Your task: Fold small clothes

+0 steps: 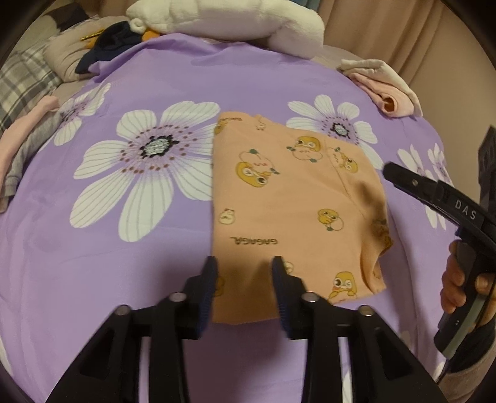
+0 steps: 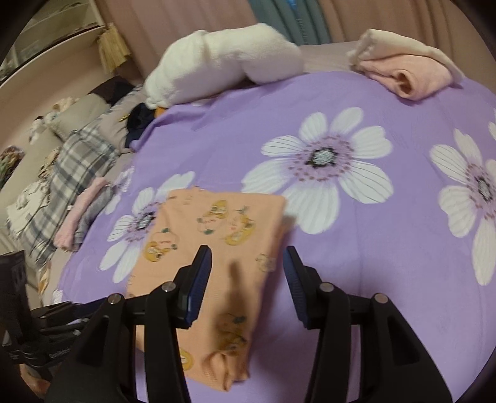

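A small peach garment (image 1: 288, 198) printed with yellow cartoon ducks lies folded flat on the purple flowered sheet (image 1: 124, 248). My left gripper (image 1: 245, 262) hovers over the garment's near edge, its blue-padded jaws apart with nothing gripped between them. My right gripper (image 2: 247, 252) is open too, above the garment (image 2: 217, 235), which lies flat below the gap. In the left wrist view the right gripper (image 1: 391, 172) comes in from the right edge, held by a hand (image 1: 454, 279), its tip just off the garment's right side.
A rolled white plush blanket (image 1: 223, 21) lies at the far edge of the bed. Folded pink and cream clothes (image 1: 384, 90) sit at the far right, pink and grey clothes (image 1: 28, 136) at the left. A dark garment (image 1: 108, 43) and plaid bedding (image 1: 21, 80) lie at the far left.
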